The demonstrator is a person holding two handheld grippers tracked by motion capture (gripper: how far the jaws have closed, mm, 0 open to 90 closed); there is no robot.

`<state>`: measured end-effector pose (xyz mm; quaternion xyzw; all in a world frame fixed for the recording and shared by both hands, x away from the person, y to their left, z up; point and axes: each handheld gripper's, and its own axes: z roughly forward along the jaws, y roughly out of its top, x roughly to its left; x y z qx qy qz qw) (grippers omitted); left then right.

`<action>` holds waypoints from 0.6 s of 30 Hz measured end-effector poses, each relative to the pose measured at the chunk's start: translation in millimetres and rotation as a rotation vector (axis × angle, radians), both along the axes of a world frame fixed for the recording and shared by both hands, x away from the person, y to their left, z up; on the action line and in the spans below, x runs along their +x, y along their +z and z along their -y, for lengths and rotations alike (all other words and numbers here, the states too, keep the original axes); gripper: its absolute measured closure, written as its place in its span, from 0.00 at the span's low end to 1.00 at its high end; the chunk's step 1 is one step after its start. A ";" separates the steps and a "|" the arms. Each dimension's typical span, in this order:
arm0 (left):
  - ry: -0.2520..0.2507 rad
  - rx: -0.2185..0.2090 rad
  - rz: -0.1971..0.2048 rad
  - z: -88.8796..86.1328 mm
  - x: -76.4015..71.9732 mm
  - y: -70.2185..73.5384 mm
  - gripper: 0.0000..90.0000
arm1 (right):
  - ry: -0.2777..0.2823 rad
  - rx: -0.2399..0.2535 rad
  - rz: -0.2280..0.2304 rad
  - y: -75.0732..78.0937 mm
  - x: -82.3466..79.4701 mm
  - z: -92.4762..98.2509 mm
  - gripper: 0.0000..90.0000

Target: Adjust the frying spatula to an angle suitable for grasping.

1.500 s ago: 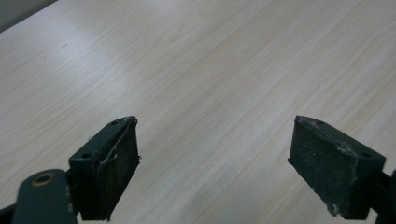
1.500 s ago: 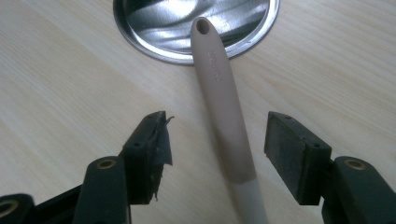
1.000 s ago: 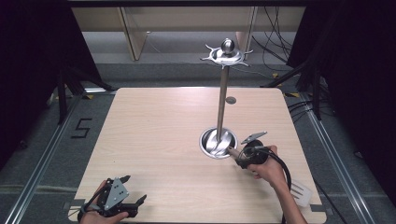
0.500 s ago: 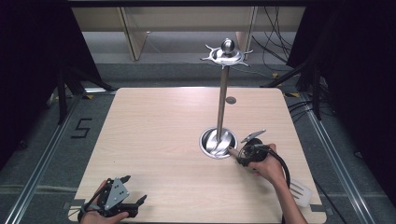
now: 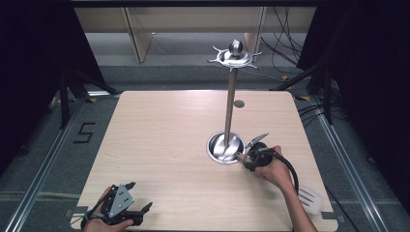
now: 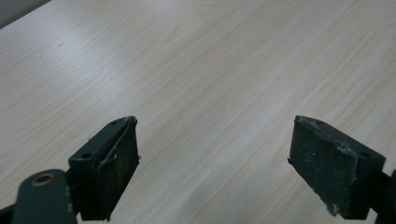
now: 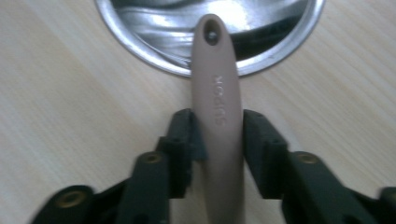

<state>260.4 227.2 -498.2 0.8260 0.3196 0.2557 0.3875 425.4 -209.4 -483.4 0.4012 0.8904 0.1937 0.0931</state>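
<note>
Beige spatula handle, hanging hole at its tip, over steel stand's base rim.

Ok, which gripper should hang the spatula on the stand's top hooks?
Right. The right gripper is already shut on the spatula's handle beside the stand's base. The left gripper sits open at the table's near-left corner, far from the stand.

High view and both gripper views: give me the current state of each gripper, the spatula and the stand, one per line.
Left gripper: jaws open wide, holding nothing, low over the table's near left corner.
Right gripper: jaws shut on the spatula handle.
Spatula: held by its handle, hanging hole end over the stand's base rim; slotted white blade trails past the hand.
Utensil stand: upright, hooks at the top bare.
</note>
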 end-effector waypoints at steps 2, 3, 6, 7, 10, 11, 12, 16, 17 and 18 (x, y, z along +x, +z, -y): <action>0.000 -0.002 0.000 0.2 -0.2 -0.2 0.17 | -0.014 0.006 -0.011 0.0 -1.4 -1.6 0.75; 0.000 -0.003 0.002 0.2 -0.2 0.0 0.17 | 0.012 -0.019 0.005 0.5 0.8 0.3 0.76; -0.004 0.009 -0.007 -0.6 0.3 0.9 0.17 | 0.050 -0.029 0.054 -1.3 3.6 1.8 0.76; -0.003 0.005 0.001 -0.4 -0.2 0.5 0.17 | 0.057 -0.036 0.062 2.0 1.8 1.6 0.76; -0.022 0.004 0.028 -1.0 3.0 0.7 0.17 | 0.044 -0.028 0.076 10.6 -1.6 2.9 0.76; -0.001 -0.005 0.005 -0.5 0.7 0.2 0.17 | 0.043 -0.025 0.097 14.7 -3.3 5.1 0.76; -0.002 -0.001 0.005 -0.6 0.3 0.2 0.17 | 0.052 -0.016 0.113 17.0 -4.3 6.5 0.76; -0.006 0.011 0.004 -1.6 0.3 2.2 0.17 | 0.037 0.030 0.161 31.3 -11.8 14.5 0.76; -0.003 0.008 0.004 -1.3 0.1 2.0 0.17 | 0.037 0.030 0.161 31.3 -11.8 14.5 0.76; -0.022 0.009 0.032 -1.1 2.2 1.2 0.17 | 0.026 0.044 0.167 35.0 -15.0 17.0 0.76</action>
